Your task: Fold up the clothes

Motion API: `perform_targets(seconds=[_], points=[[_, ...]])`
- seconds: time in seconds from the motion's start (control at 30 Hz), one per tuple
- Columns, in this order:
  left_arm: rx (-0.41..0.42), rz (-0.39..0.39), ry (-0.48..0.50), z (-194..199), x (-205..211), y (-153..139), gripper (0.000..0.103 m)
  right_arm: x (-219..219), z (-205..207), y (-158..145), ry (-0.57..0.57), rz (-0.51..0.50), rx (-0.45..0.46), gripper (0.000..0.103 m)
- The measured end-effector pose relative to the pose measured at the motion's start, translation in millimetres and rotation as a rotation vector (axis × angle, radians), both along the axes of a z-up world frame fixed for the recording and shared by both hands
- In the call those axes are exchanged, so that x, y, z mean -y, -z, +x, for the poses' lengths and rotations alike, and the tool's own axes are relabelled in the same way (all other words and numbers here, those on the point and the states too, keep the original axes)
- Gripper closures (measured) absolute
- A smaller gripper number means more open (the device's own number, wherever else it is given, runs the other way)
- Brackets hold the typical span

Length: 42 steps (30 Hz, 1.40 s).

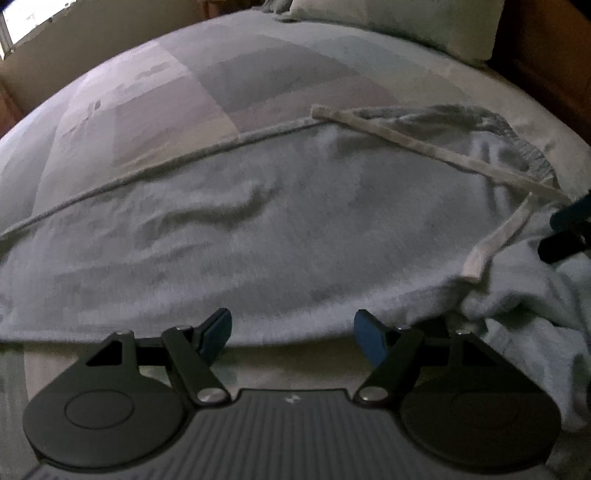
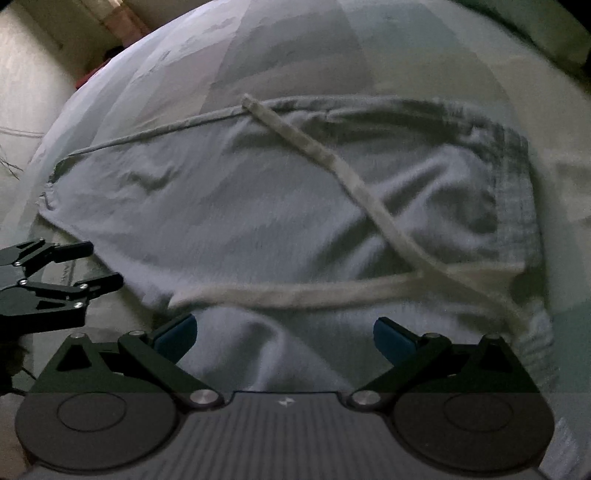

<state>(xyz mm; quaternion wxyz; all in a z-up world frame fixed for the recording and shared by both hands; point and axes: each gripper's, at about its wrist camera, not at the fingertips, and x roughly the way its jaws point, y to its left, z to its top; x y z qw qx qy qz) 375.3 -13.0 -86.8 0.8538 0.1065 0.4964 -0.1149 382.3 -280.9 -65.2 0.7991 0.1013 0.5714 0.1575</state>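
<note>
A pair of light grey sweatpants (image 1: 258,229) (image 2: 240,214) lies spread flat on the bed. Its ribbed waistband (image 1: 517,136) (image 2: 517,177) is to the right. A pale drawstring (image 1: 424,144) (image 2: 314,147) trails diagonally across the fabric, and a second end runs along the near side. My left gripper (image 1: 291,332) (image 2: 88,264) stands open at the near edge of the cloth with nothing between its fingers. My right gripper (image 2: 284,332) (image 1: 565,229) hangs open just above a bunched fold near the waistband, holding nothing.
The bed has a pale patchwork cover (image 1: 184,85) (image 2: 295,44). A pillow (image 1: 424,22) lies at the far end, next to dark wooden furniture (image 1: 546,66). A window (image 1: 22,18) shows at the top left. Bare bedcover extends beyond the pants.
</note>
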Motion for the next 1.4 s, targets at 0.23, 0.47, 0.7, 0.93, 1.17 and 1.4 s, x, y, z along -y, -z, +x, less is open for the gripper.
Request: perform_targets(seconds=[0.23,0.47,0.7,0.93,1.17,1.4], points=[[-0.047,0.004,0.052,-21.0,-2.2,5.4,0.028,-18.4,-23.0,-5.3,0.04,-0.029,0.008,0.0],[-0.092,0.018,0.024,-39.8,-27.6,11.2,0.028,-71.2,-38.6,-31.1,-0.066,-0.086,0.12,0.0],[-0.084,0.044,-0.059,-55.0,-72.0,13.6,0.028,-144.8,-1.7,-29.6,-0.144,-0.039,0.23,0.0],[-0.08,0.084,-0.147,-67.0,-123.0,11.9,0.028,-192.9,27.6,20.6,-0.137,-0.059,0.076,0.0],[-0.051,0.068,-0.129,-45.2,-158.2,3.1,0.028,-194.8,13.2,24.9,-0.17,-0.066,0.022,0.0],[0.106,0.029,-0.098,34.3,-165.3,-3.5,0.028,-209.1,18.3,29.9,-0.169,-0.16,0.018,0.0]])
